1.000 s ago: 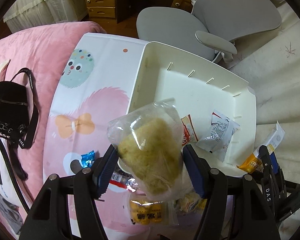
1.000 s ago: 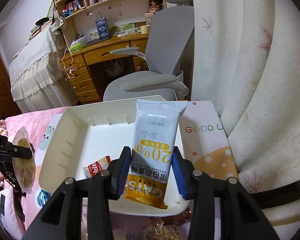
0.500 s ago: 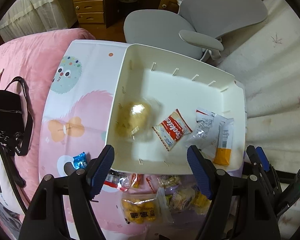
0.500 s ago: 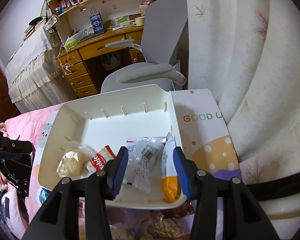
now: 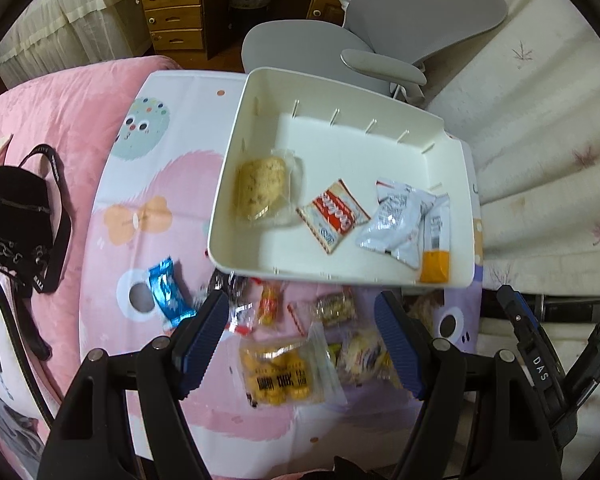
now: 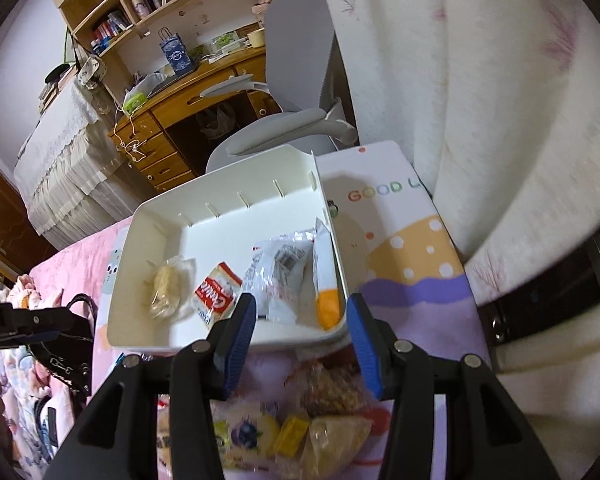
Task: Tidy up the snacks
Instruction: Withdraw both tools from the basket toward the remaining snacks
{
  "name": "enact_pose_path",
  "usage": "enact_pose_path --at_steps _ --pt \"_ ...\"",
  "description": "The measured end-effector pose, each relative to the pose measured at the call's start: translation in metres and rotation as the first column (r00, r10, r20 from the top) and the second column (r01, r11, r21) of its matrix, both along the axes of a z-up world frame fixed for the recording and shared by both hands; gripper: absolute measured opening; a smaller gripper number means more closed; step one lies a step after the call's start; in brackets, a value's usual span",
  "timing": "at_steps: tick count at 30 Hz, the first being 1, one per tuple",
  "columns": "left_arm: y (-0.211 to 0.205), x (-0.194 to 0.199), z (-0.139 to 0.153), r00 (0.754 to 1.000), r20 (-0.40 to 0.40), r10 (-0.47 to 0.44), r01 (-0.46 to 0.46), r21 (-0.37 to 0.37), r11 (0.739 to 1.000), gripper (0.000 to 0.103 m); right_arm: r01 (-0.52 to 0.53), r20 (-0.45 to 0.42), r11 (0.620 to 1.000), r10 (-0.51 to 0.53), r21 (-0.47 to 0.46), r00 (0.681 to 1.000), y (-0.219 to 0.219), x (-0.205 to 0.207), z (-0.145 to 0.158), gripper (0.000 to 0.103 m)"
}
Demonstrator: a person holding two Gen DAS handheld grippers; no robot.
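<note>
A white bin [image 5: 256, 92] [image 6: 132, 280] sits on a cartoon-print mat. In it lie a bagged yellow cake [image 5: 262, 188] [image 6: 166, 286], a red-and-white cookie pack [image 5: 334, 214] [image 6: 216, 298], a silver pack [image 5: 396, 220] [image 6: 280, 276] and a white-and-orange bar [image 5: 436, 240] [image 6: 325, 280]. Loose snacks lie in front of the bin: a yellow pack [image 5: 278, 372], a blue wrapper [image 5: 166, 292], several small packs [image 5: 336, 308] [image 6: 328, 388]. My left gripper [image 5: 300, 336] is open and empty above the loose pile. My right gripper [image 6: 302, 344] is open and empty at the bin's near edge.
A black bag [image 5: 16, 216] lies on the pink blanket [image 5: 60, 108] at the left. A grey office chair [image 5: 340, 40] [image 6: 296, 92] and a wooden desk [image 6: 188, 92] stand behind the bin. A cream floral curtain [image 6: 480, 100] hangs at the right.
Both grippers opened and let go: the bagged cake and the white-and-orange bar dropped into the bin. Both grippers have since drawn back toward the loose snack pile.
</note>
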State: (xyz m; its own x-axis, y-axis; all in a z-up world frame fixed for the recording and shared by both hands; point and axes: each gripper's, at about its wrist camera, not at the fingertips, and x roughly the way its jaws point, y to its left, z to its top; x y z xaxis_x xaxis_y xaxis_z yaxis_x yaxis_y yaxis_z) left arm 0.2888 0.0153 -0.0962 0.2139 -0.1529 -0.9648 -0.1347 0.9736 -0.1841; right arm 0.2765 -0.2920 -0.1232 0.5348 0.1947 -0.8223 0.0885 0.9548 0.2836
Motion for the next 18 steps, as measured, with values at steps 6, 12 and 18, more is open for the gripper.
enact_pose_path --at_steps 6,12,18 --pt "-0.002 -0.029 -0.002 1.0 -0.006 0.003 -0.003 0.002 1.0 0.074 0.019 -0.041 0.996 -0.016 0.086 0.999 -0.011 -0.021 -0.005 0.047" --pt "-0.002 -0.052 -0.016 0.999 -0.047 0.018 -0.019 -0.01 1.0 0.074 0.063 -0.128 0.983 -0.041 0.174 0.991 -0.021 -0.038 -0.022 0.047" --pt "-0.005 -0.07 -0.042 0.994 -0.112 0.02 -0.022 -0.018 1.0 0.074 0.112 -0.231 0.963 -0.054 0.244 0.972 -0.026 -0.054 -0.045 0.047"
